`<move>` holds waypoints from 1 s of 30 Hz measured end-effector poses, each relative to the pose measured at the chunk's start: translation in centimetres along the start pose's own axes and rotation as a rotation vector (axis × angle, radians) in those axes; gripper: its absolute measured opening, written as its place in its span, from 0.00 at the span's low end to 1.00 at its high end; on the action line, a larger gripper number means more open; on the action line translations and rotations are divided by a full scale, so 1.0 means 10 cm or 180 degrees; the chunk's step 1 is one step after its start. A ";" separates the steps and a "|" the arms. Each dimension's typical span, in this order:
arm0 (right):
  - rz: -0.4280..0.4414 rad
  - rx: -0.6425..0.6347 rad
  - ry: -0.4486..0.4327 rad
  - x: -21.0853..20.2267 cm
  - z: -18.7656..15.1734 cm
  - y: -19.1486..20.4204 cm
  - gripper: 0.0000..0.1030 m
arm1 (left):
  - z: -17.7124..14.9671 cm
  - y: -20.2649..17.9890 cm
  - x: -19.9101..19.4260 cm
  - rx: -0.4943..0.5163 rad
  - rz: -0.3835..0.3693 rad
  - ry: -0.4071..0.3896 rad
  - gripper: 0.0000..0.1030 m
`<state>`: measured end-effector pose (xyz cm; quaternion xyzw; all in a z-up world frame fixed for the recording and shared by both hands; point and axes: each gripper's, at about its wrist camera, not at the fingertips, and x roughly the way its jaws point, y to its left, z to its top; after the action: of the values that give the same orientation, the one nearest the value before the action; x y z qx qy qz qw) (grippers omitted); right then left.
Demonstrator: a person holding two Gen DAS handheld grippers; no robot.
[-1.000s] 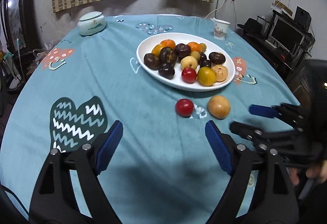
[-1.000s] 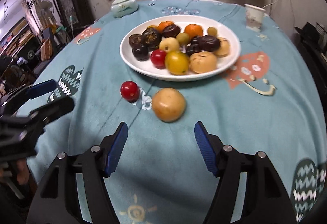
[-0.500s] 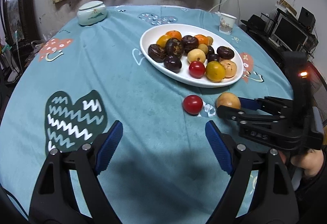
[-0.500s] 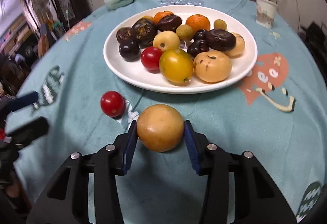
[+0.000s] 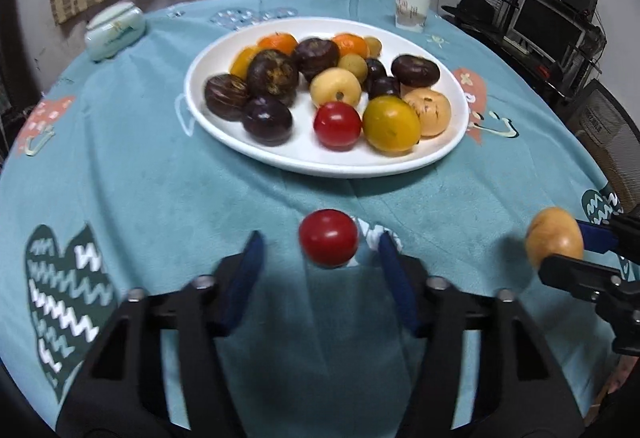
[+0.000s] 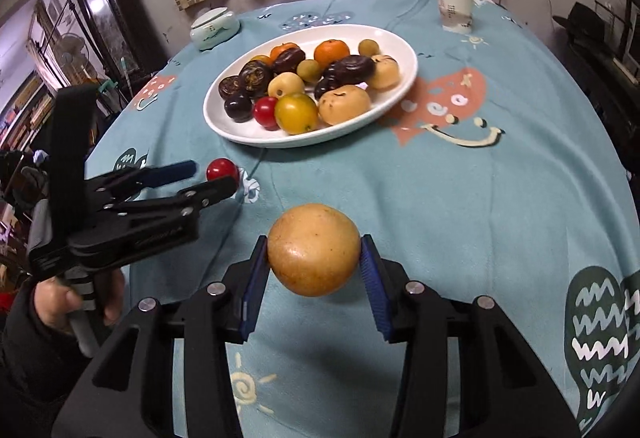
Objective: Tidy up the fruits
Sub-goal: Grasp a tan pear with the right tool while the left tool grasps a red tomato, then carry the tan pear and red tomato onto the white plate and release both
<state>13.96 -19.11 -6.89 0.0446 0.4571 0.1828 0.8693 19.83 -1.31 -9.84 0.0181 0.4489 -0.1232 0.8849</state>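
A white oval plate (image 5: pixel 340 168) (image 6: pixel 280 140) holds several dark, yellow, orange and red fruits. On the teal tablecloth in front of it lies a small red fruit (image 5: pixel 328 238) (image 6: pixel 222 168). My left gripper (image 5: pixel 321 240) (image 6: pixel 208 177) straddles it with its jaws closing; a gap still shows on the left side. My right gripper (image 6: pixel 314 244) (image 5: pixel 576 250) is shut on a round tan fruit (image 6: pixel 314 250) (image 5: pixel 554 236), held a little above the cloth, right of the red fruit.
A paper cup (image 5: pixel 412 8) (image 6: pixel 456 8) stands behind the plate at the right and a pale lidded jar (image 5: pixel 114 32) (image 6: pixel 214 30) at the back left. A hand (image 6: pixel 60 302) holds the left gripper's handle. A desk with a monitor (image 5: pixel 548 26) lies beyond the table's right edge.
My left gripper moved forward and down to the red fruit and its jaws narrowed around it. My right gripper closed on the tan fruit and lifted it off the cloth.
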 end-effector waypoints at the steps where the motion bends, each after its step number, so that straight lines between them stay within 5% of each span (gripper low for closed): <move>1: 0.0003 0.0011 -0.0006 0.00 0.00 -0.02 0.44 | 0.01 0.00 0.06 -0.0010 -0.0004 0.0049 0.46; 5: 0.0042 0.0030 -0.0019 -0.01 0.01 -0.04 0.44 | 0.01 0.00 0.10 -0.0011 -0.0008 0.0017 0.43; 6: 0.0048 0.0032 -0.0022 -0.01 0.01 -0.04 0.44 | 0.01 0.01 0.10 -0.0020 -0.0033 0.0002 0.31; 20: 0.0086 -0.0004 -0.0101 -0.12 0.08 0.02 0.44 | 0.05 -0.19 -0.52 0.0054 -0.0198 -0.0282 0.31; 25: 0.0111 -0.0157 -0.0213 -0.10 0.36 0.03 0.44 | 0.37 -0.13 -0.61 0.0040 -0.0171 -0.0301 0.31; 30: 0.0026 -0.0296 -0.0345 0.07 0.91 0.02 0.44 | 1.08 -0.02 -0.43 0.0029 -0.0018 -0.0347 0.31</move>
<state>21.64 -17.84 -2.17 0.0158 0.4002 0.2048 0.8931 25.86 -2.15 0.03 0.0141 0.3996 -0.1285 0.9075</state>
